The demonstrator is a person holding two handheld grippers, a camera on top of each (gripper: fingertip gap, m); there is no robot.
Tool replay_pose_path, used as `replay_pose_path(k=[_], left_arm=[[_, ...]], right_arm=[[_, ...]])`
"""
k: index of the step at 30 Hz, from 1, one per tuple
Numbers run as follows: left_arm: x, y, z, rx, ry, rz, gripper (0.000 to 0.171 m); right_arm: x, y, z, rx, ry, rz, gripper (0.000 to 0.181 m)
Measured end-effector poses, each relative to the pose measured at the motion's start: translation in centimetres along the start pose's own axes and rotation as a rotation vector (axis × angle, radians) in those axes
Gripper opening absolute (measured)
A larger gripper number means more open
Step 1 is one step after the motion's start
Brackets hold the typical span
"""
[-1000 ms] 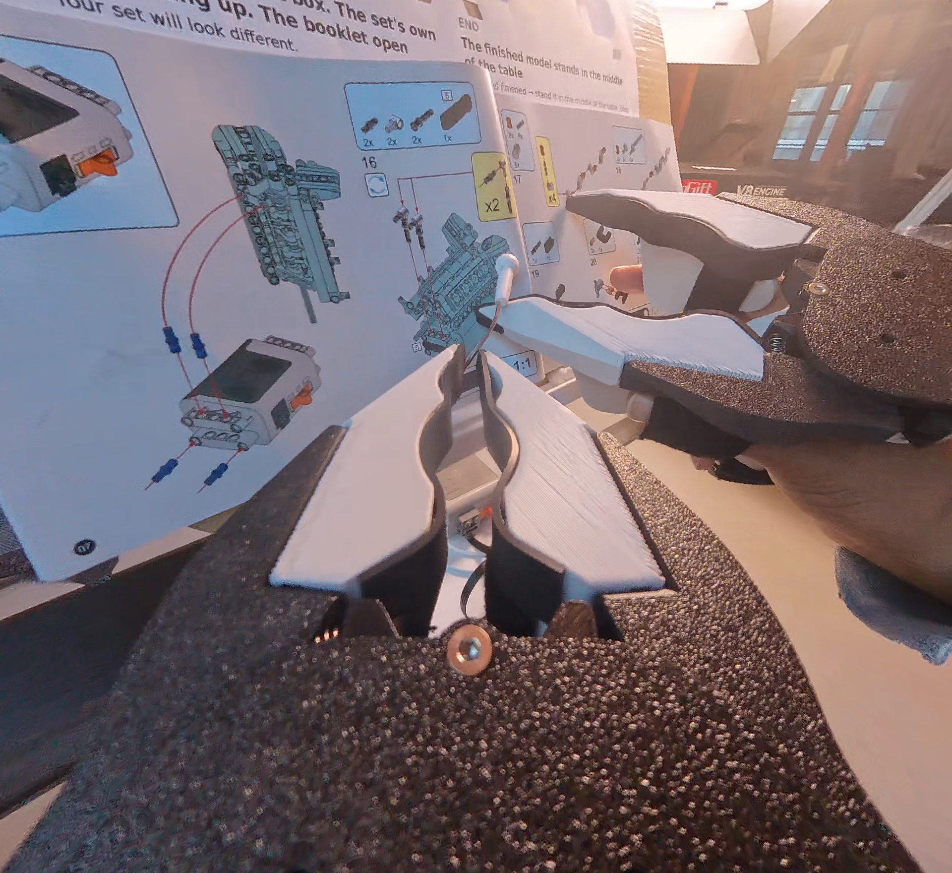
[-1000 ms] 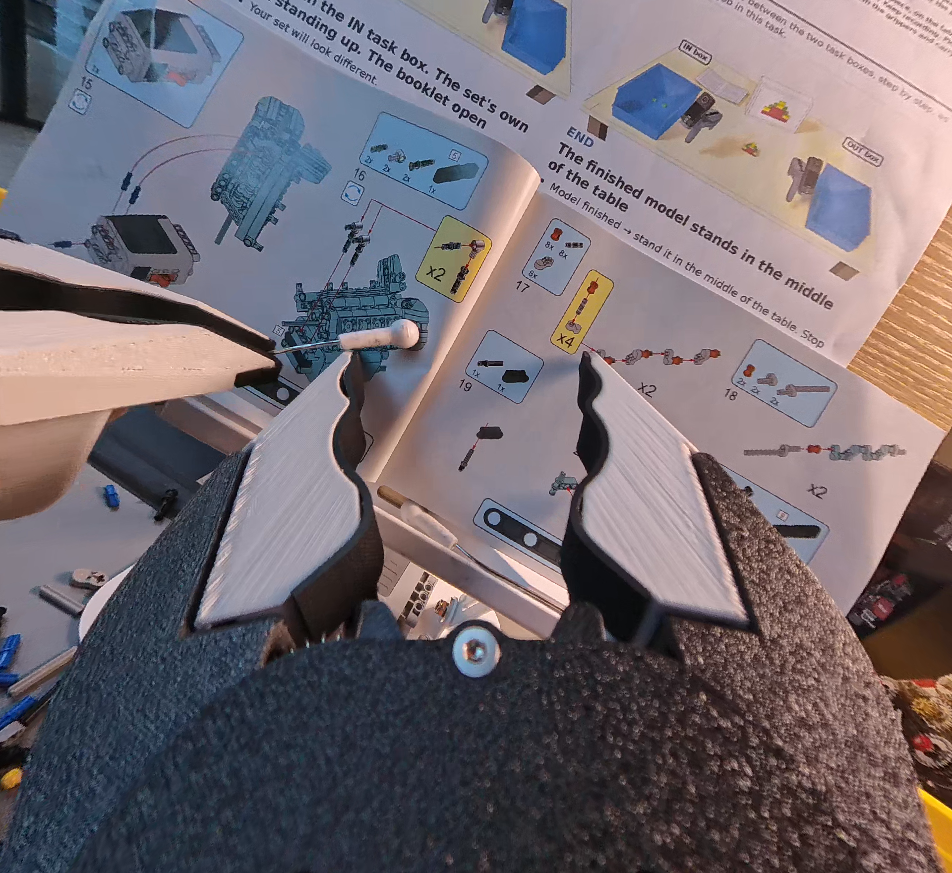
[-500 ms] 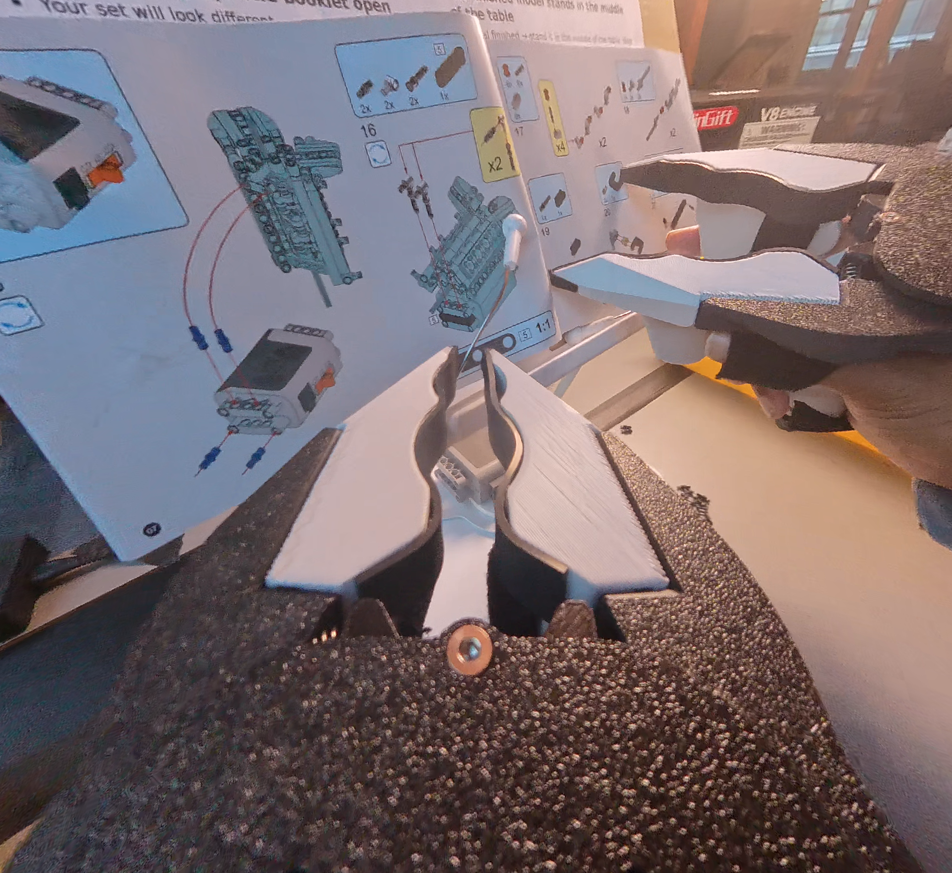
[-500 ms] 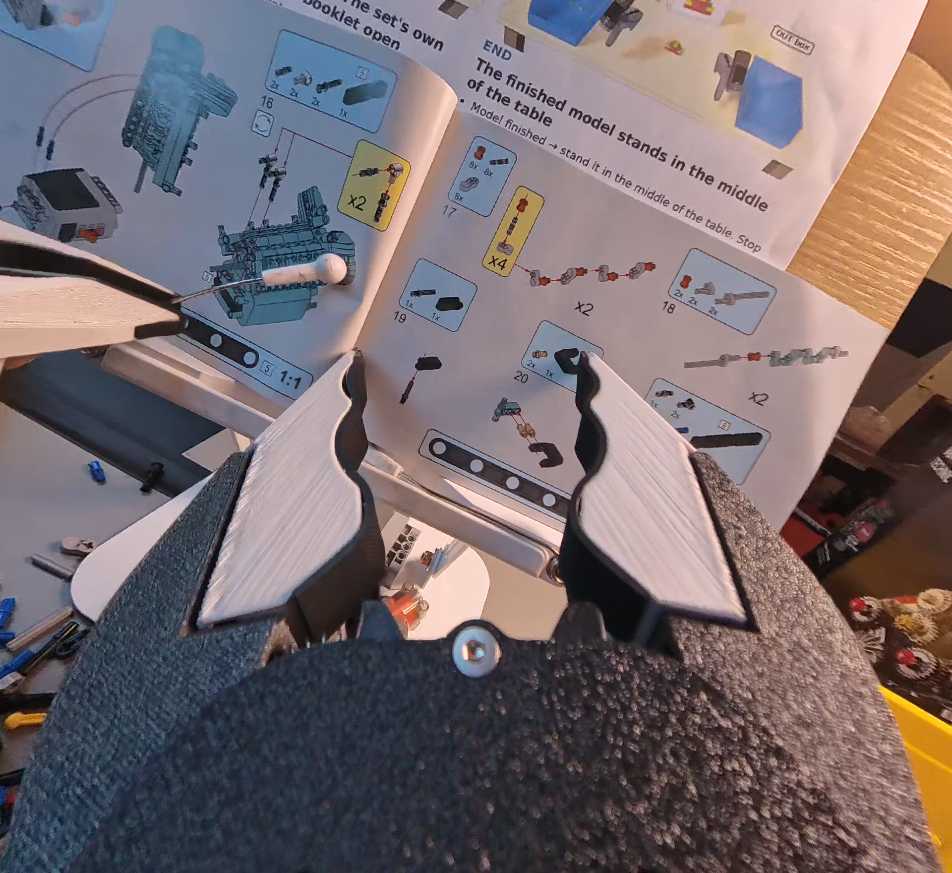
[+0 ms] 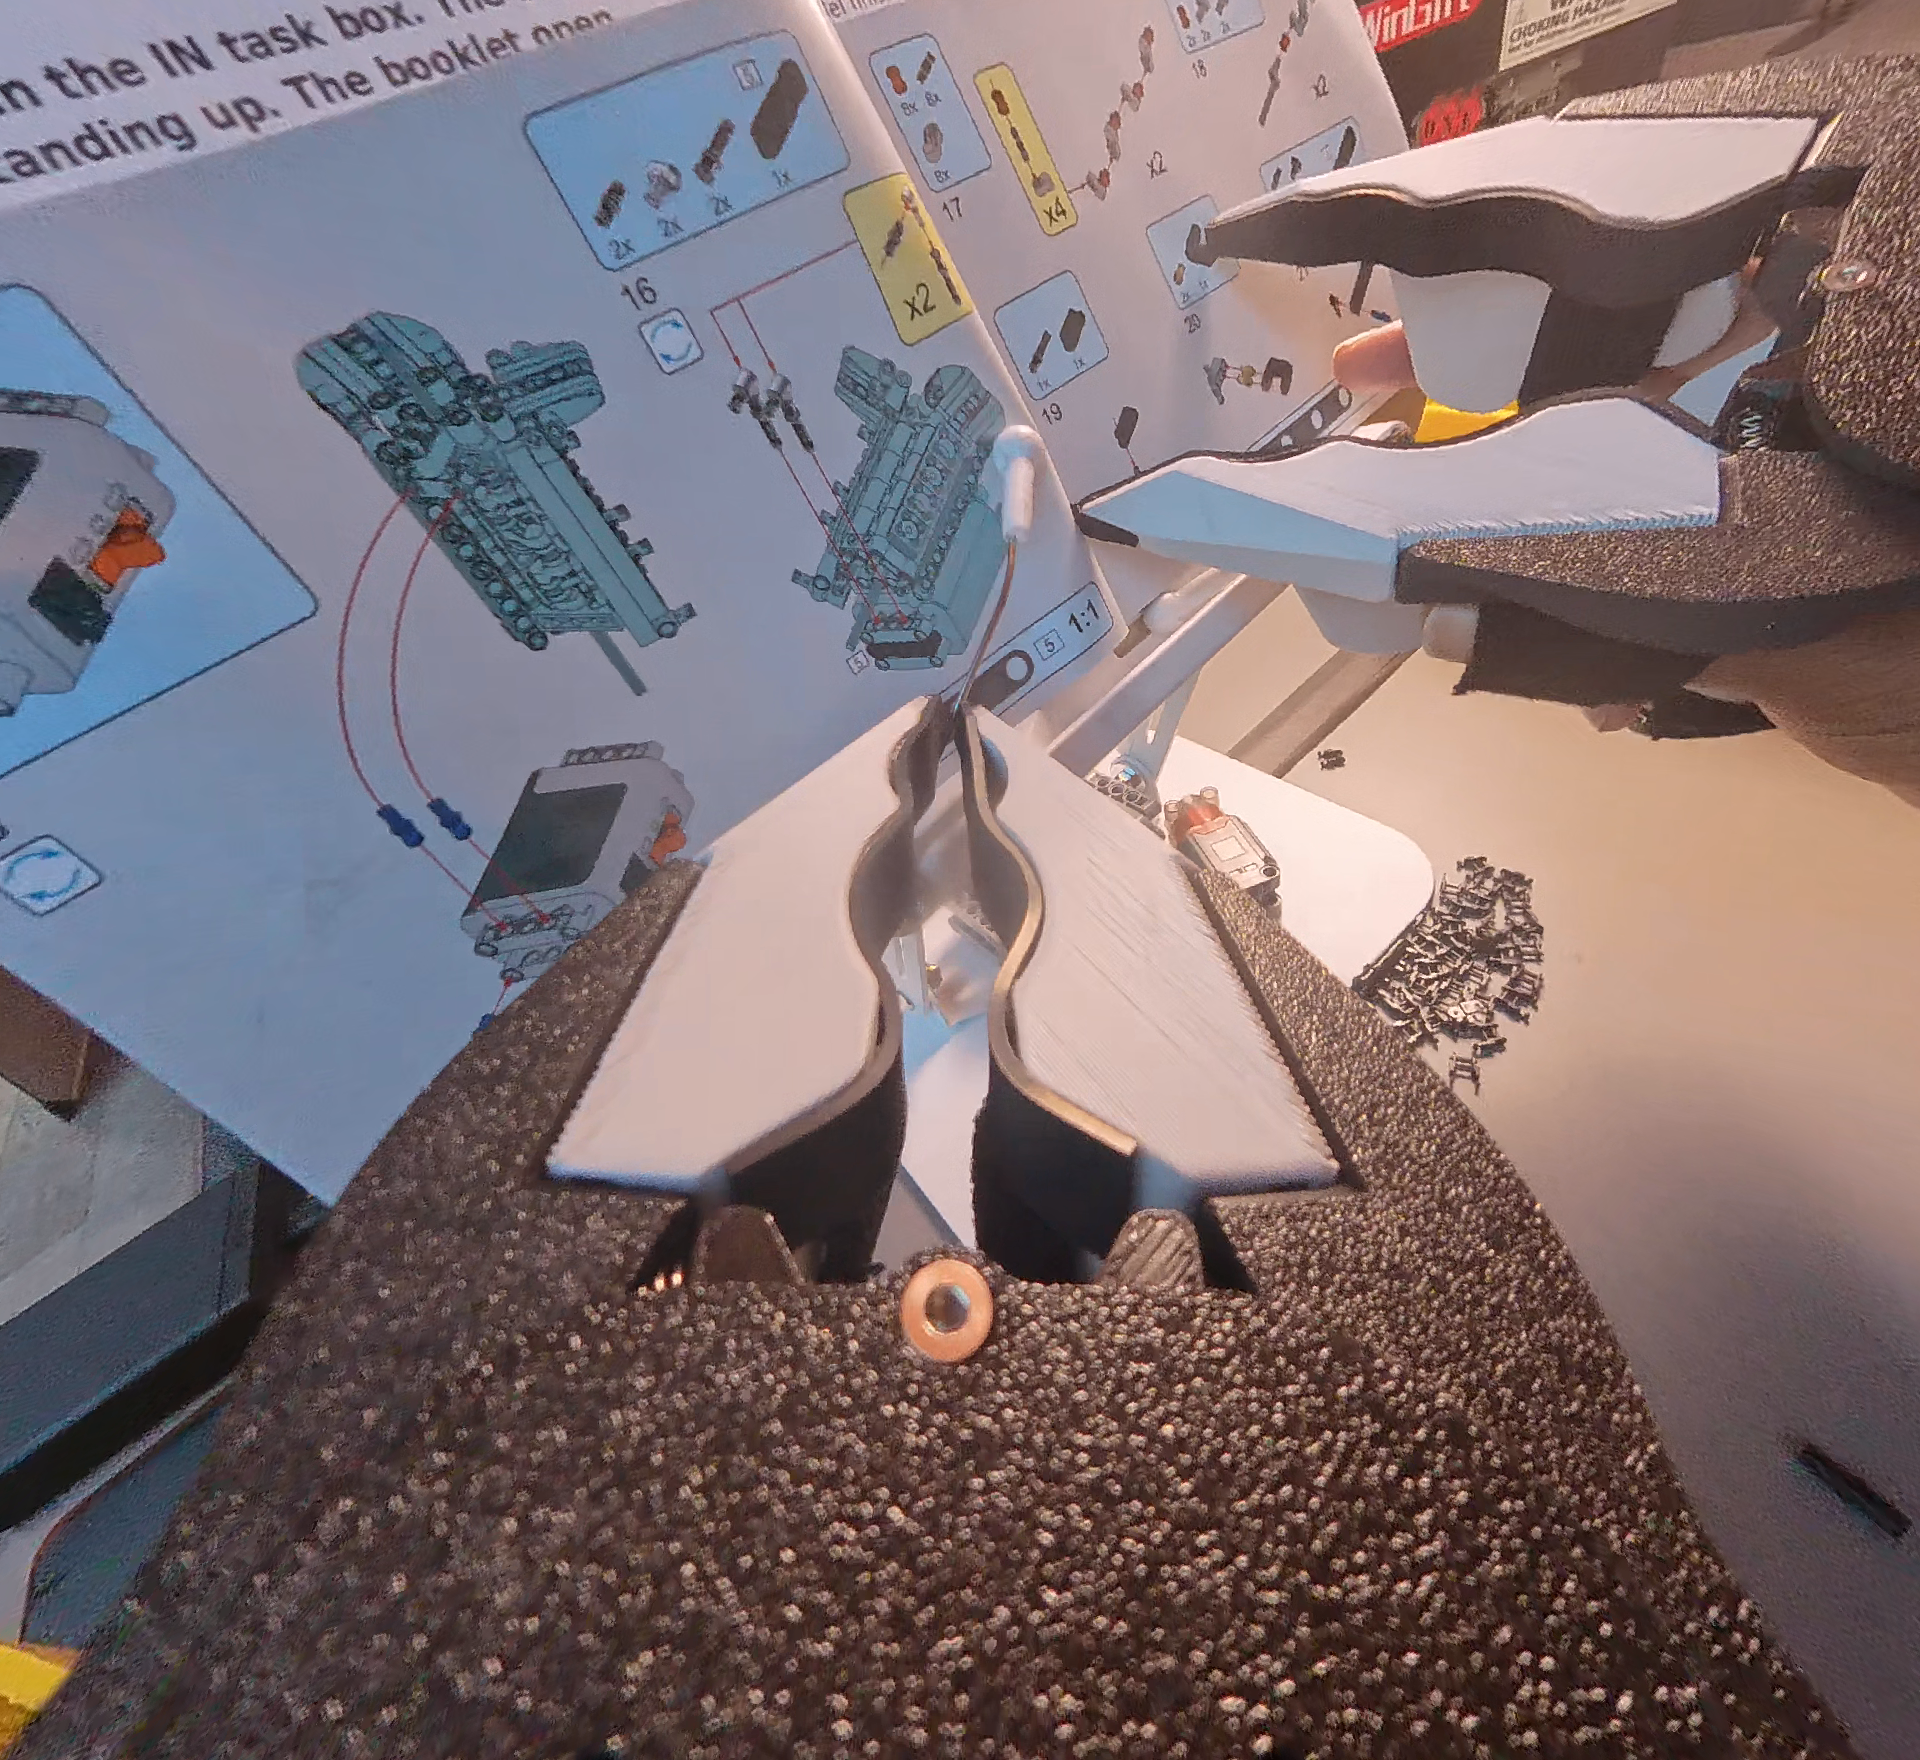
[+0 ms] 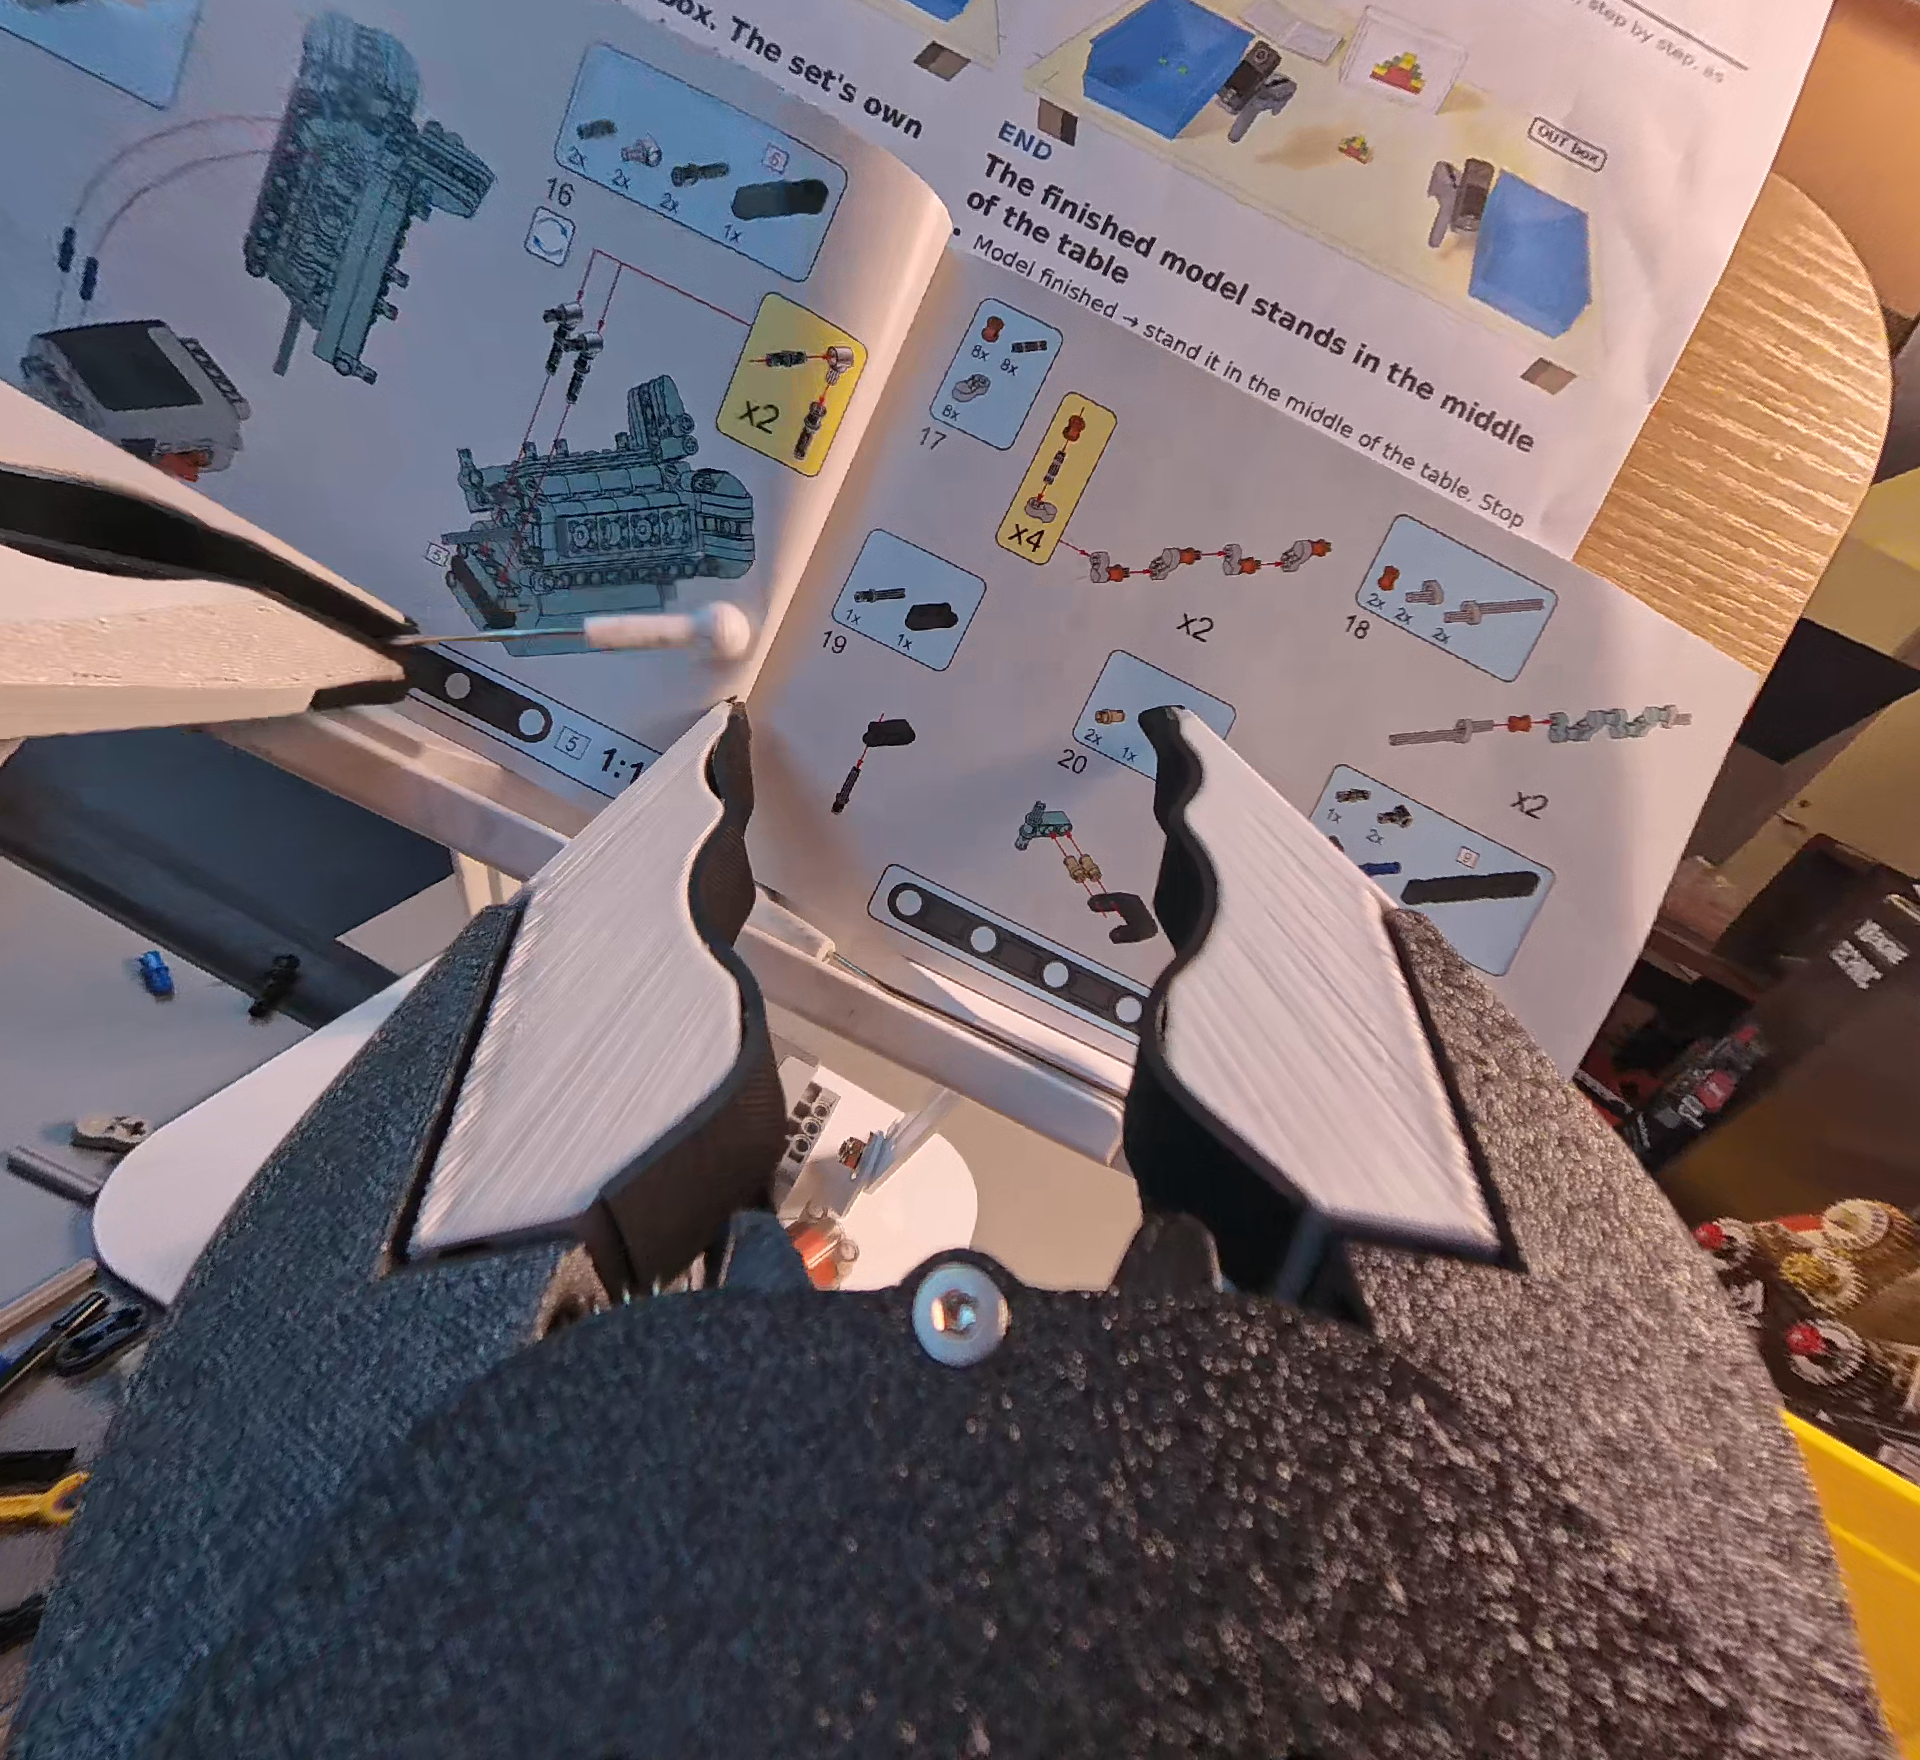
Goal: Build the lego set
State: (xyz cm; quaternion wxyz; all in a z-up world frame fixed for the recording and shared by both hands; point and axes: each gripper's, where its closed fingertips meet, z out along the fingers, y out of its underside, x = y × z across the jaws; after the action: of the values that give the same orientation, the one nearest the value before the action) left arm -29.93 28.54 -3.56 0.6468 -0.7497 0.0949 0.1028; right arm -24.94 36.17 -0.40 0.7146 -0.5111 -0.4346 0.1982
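An open building-instruction booklet (image 5: pixel 416 463) stands upright on a white stand (image 5: pixel 1174 661). My left gripper (image 5: pixel 940 718) is shut on a thin wire with a white tip (image 5: pixel 1016 484). The tip rests near the engine drawing at the left page's right edge. In the right wrist view the wire's white tip (image 6: pixel 675 632) sticks out of the left gripper (image 6: pixel 384 661) toward the booklet's fold (image 6: pixel 914 276). My right gripper (image 6: pixel 948 718) is open and empty, its fingers close to the right page (image 6: pixel 1247 671). It also shows in the left wrist view (image 5: pixel 1143 380), just right of the white tip.
A large printed sheet (image 6: pixel 1351 204) stands behind the booklet. A white plate (image 5: pixel 1340 869) with a small grey and orange part lies under the stand. A pile of small black pieces (image 5: pixel 1455 952) lies on the table. Loose small parts (image 6: pixel 156 972) lie left. A yellow bin (image 6: pixel 1860 1554) is at the right.
Both cameras have shifted along the booklet, so more of its right page and the table shows. The white tip stays by the engine drawing. The left gripper stays shut, the right stays open.
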Motion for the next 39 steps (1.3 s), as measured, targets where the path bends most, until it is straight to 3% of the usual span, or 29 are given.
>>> replay_pose_path(k=[3, 7, 11, 15, 21, 25, 32, 39], left_arm=[[0.1, 0.0, 0.2, -0.017, -0.007, 0.027, 0.003], [0.0, -0.2, -0.8, 0.015, 0.006, -0.066, 0.005], [-2.0, -0.5, -4.4, 0.116, -0.098, -0.160, 0.011], [-3.8, 1.2, -8.6, 0.136, -0.204, -0.260, 0.016], [-0.6, 4.0, -12.5, 0.085, -0.198, -0.283, 0.030], [1.6, 4.6, -14.4, 0.107, -0.215, -0.335, 0.037], [3.9, 5.8, -13.8, 0.135, -0.191, -0.258, 0.031], [3.7, 7.3, -13.0, 0.114, -0.204, -0.298, 0.021]], right_arm=[[-0.1, 0.0, 0.0, -0.003, 0.000, -0.013, 0.077], [0.4, 0.5, -0.6, -0.049, -0.018, 0.011, 0.088], [2.1, -0.5, -4.0, 0.014, -0.028, 0.061, 0.085], [3.4, -0.3, -8.5, 0.027, -0.061, 0.113, 0.083], [2.3, 1.9, -14.1, -0.046, -0.146, 0.211, 0.082], [0.4, 3.1, -16.0, -0.065, -0.184, 0.253, 0.079], [-4.6, 5.3, -16.4, -0.063, -0.292, 0.208, 0.072], [-5.6, 6.0, -16.9, -0.039, -0.318, 0.193, 0.064]])
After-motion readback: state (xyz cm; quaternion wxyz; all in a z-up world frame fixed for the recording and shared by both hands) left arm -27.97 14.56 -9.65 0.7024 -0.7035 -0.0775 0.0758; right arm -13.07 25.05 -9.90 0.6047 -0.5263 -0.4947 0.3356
